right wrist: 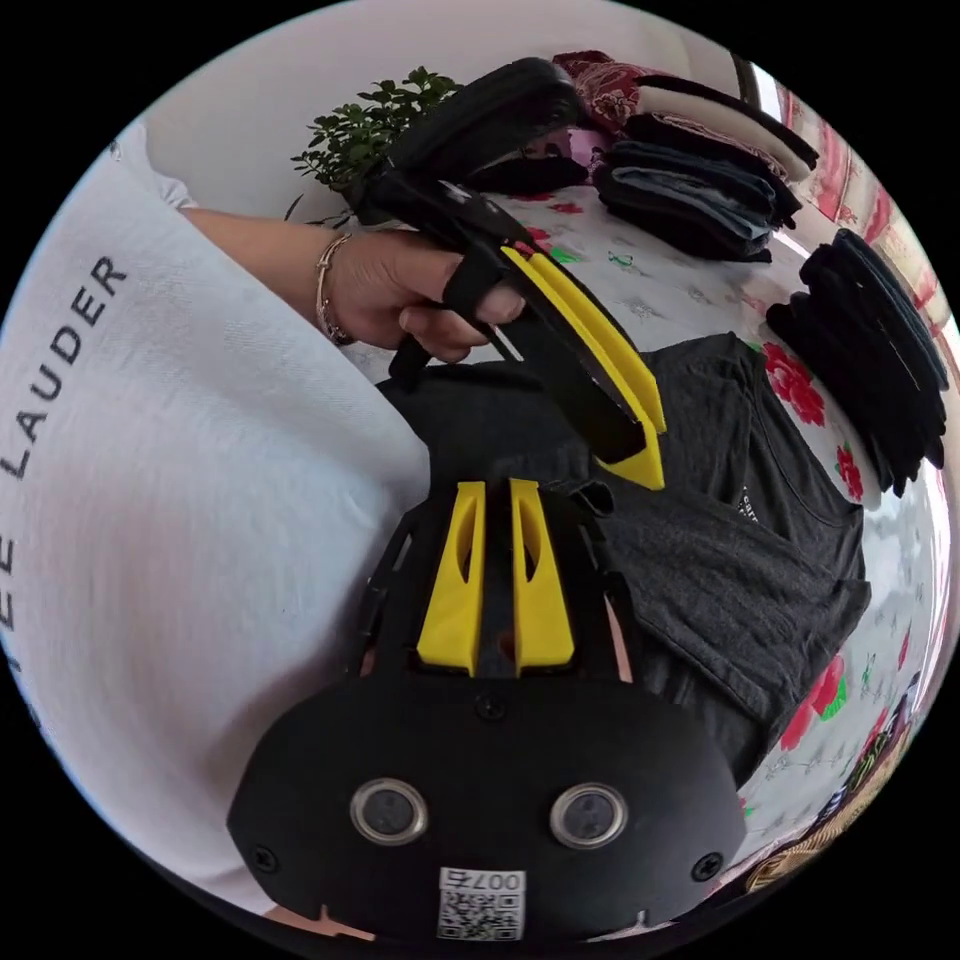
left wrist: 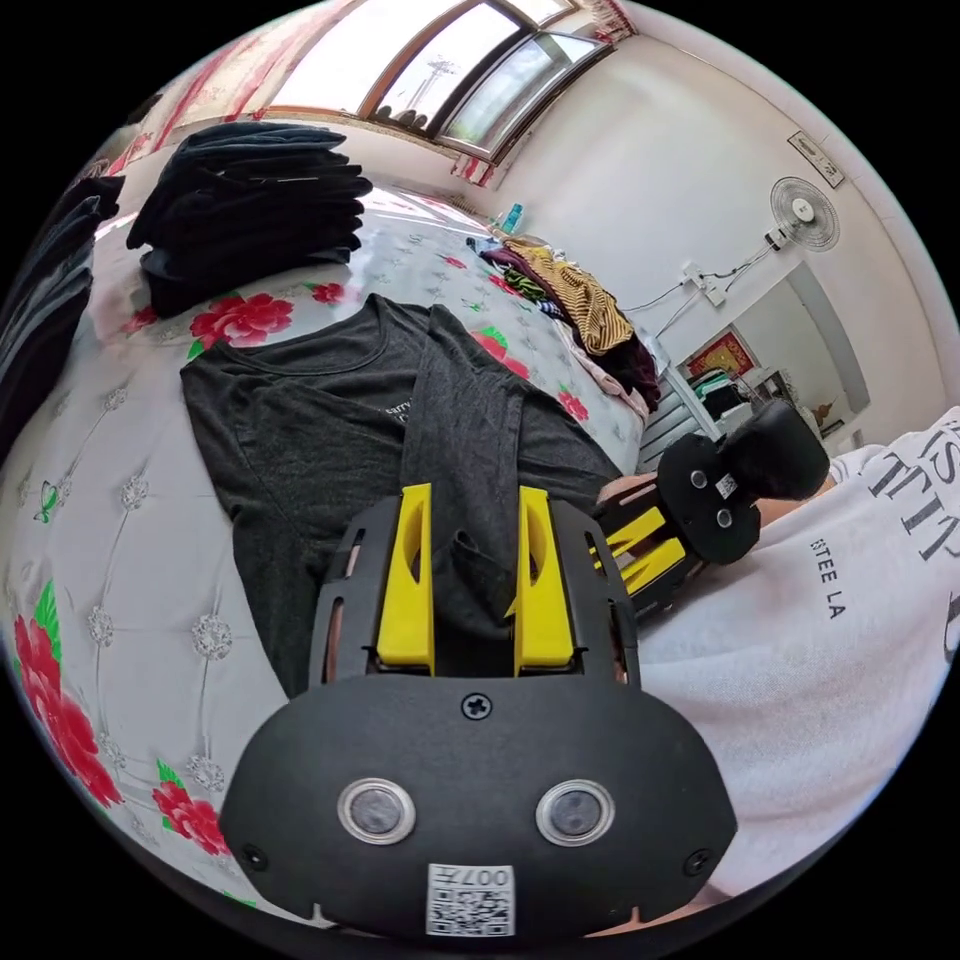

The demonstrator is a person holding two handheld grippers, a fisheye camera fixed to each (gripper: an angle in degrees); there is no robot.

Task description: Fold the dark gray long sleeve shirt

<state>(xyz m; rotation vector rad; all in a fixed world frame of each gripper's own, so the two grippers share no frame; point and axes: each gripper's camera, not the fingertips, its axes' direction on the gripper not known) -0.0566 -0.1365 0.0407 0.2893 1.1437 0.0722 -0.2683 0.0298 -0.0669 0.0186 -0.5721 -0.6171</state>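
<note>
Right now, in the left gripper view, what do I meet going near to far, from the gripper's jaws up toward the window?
Yellow-jawed left gripper with the dark gray sleeve cuff between its jaws → dark gray long sleeve shirt laid flat on the floral quilted bedspread → stack of folded black clothes → window.

Dark gray shirt, sleeve folded across

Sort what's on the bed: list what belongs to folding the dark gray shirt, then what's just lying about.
Job:
dark gray long sleeve shirt
its sleeve, laid over the body, between the open left gripper jaws
right gripper

Lying about:
stack of dark folded clothes
heap of mixed clothes
</note>
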